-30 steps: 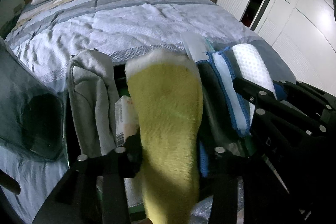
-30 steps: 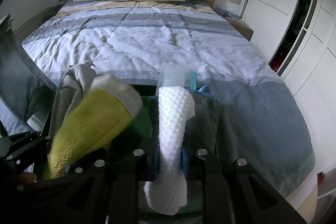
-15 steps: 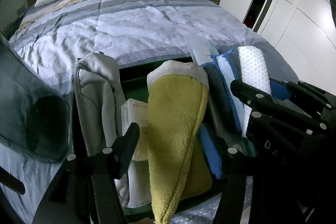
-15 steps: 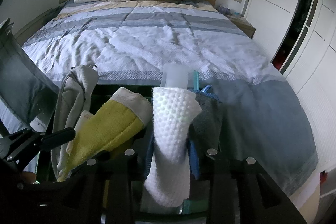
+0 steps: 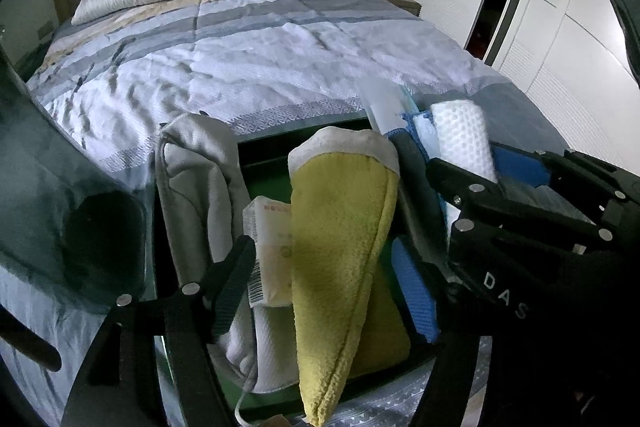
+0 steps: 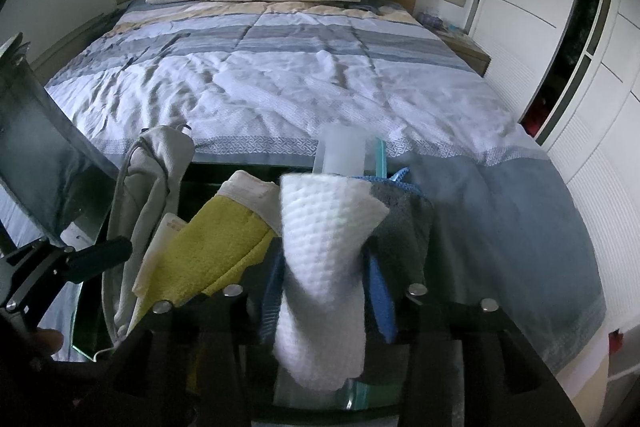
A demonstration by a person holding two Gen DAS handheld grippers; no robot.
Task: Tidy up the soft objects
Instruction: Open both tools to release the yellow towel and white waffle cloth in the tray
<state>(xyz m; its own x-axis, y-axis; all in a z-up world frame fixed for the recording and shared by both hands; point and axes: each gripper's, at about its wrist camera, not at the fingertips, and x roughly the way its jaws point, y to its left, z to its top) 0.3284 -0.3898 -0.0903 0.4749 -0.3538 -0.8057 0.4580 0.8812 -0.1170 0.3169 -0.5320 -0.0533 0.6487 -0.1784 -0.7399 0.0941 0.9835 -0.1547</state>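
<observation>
Low in the left wrist view, the left claw [image 5: 328, 279] has just been opening: its jaws now stand apart on either side of the yellow towel [image 5: 340, 247], which leans upright in the dark green bin [image 5: 264, 155] with no pad pressing it, so it looks released. Compared with a second ago the towel has dropped back from the lens and settled among the other cloths. Low and central in the right wrist view, the right claw [image 6: 320, 297] has also just been opening around the white waffle cloth [image 6: 320, 251]; the roll stands between its jaws, and the grip appears slackened rather than clenched (contact at the pads is hard to rule out). Both pieces now sit in the bin at the foot of the bed [image 6: 280, 87], beside a grey cloth [image 5: 192, 179] and blue cloths [image 5: 416, 291], so I judge this placement done and withdrawal next. Readable writing: "DAS" on the right claw's body at the right of the left view; a barcoded packet [image 5: 270, 251] behind the yellow towel is illegible.
</observation>
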